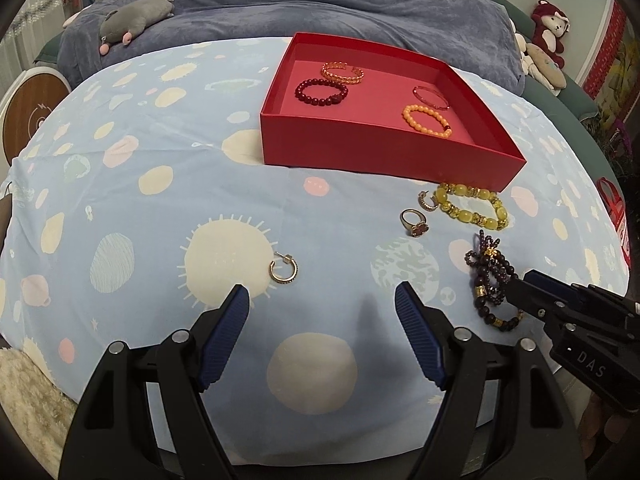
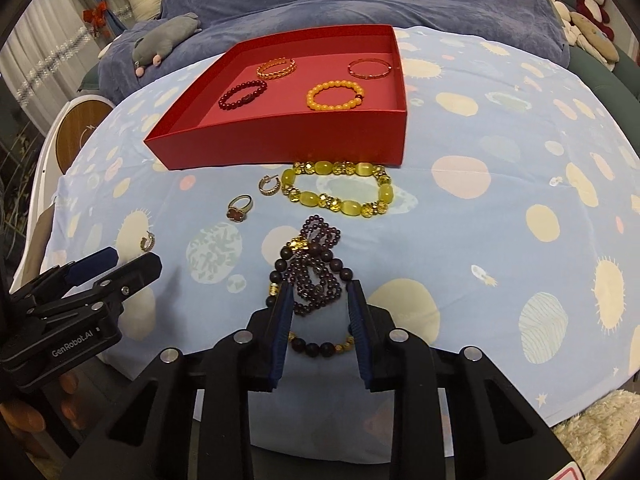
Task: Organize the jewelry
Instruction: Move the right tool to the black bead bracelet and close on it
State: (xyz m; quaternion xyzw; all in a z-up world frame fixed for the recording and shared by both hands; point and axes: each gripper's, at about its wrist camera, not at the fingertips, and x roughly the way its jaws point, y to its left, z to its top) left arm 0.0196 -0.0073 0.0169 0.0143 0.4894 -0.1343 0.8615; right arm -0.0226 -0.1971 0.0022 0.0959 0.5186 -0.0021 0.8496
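Observation:
A dark purple bead bracelet [image 2: 316, 264] with gold spacers lies bunched on the blue patterned cloth. My right gripper [image 2: 320, 290] has its pads against both sides of the bunch; from the left wrist view the right gripper [image 1: 522, 284] meets the same bracelet [image 1: 490, 276]. My left gripper [image 1: 322, 294] stands open over bare cloth, with a gold hoop earring [image 1: 284, 281] just beyond its left fingertip. Loose nearby are a gold ring with a red stone [image 1: 414, 222], a second small hoop earring [image 1: 428, 200] and a yellow bead bracelet [image 1: 486, 194]. The red box [image 1: 380, 148] holds several bracelets.
The cloth covers a bed with a blue blanket [image 1: 320, 4] behind the box. A grey plush toy [image 1: 136, 20] lies at the back left and red plush toys [image 1: 550, 26] at the back right. A round wooden-topped object [image 1: 32, 112] stands off the left edge.

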